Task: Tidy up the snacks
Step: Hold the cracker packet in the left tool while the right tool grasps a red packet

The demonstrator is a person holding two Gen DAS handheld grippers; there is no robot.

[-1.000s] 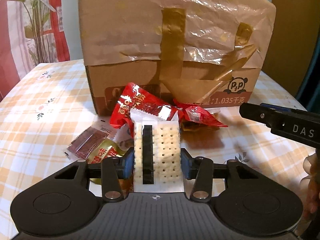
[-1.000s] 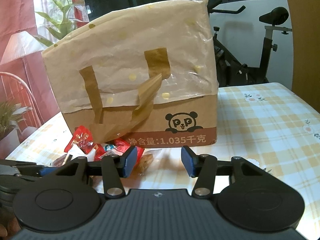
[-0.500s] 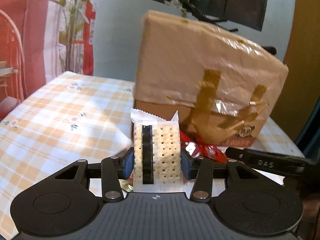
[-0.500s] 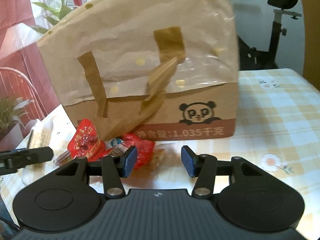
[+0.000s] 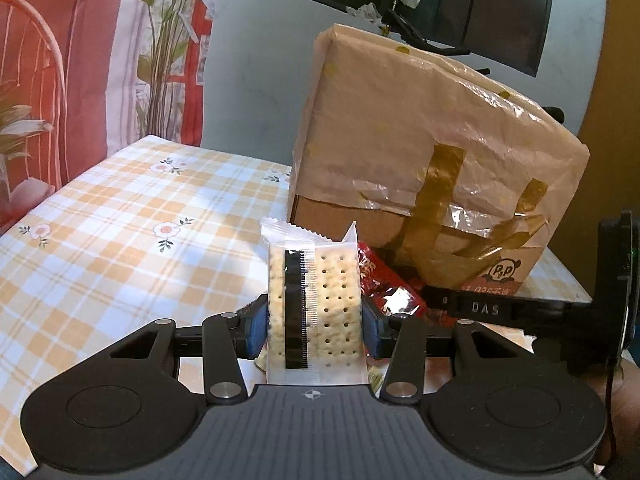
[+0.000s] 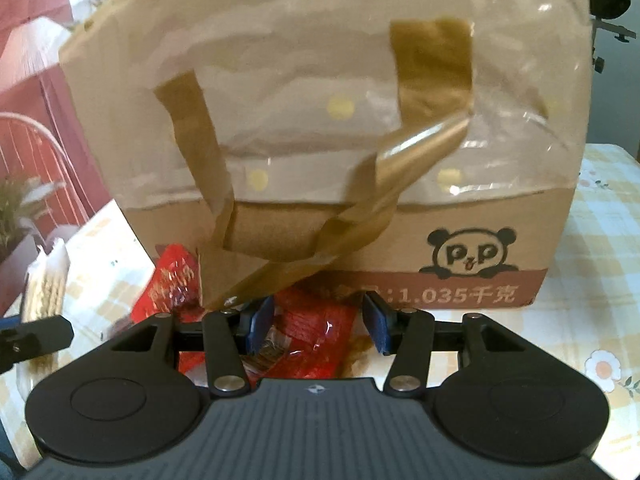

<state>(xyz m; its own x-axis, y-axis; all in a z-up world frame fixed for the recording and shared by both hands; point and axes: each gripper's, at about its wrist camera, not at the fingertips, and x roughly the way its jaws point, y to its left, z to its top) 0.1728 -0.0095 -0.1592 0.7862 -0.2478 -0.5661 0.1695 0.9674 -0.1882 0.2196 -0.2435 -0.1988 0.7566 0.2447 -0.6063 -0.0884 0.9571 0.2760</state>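
Note:
My left gripper [image 5: 314, 330] is shut on a clear-wrapped cracker packet [image 5: 316, 308] and holds it upright above the table, left of the cardboard box [image 5: 420, 168]. The packet also shows at the left edge of the right wrist view [image 6: 46, 284]. My right gripper [image 6: 318, 326] is open, low over a red snack packet [image 6: 312, 340] that lies in front of the box [image 6: 320, 120]. Another red packet [image 6: 172, 284] lies to the left of it. The right gripper's finger [image 5: 480, 306] shows in the left wrist view above red packets [image 5: 384, 284].
The table has a yellow checked cloth [image 5: 120, 232]. The tall box, wrapped in plastic and brown tape, fills the middle. A plant [image 5: 168, 40] and red curtain stand behind the table at left. An exercise bike [image 6: 612, 12] stands behind at right.
My left gripper has lifted the cracker packet and swung left and up away from the snack pile. My right gripper has moved forward and down over the red packets by the box.

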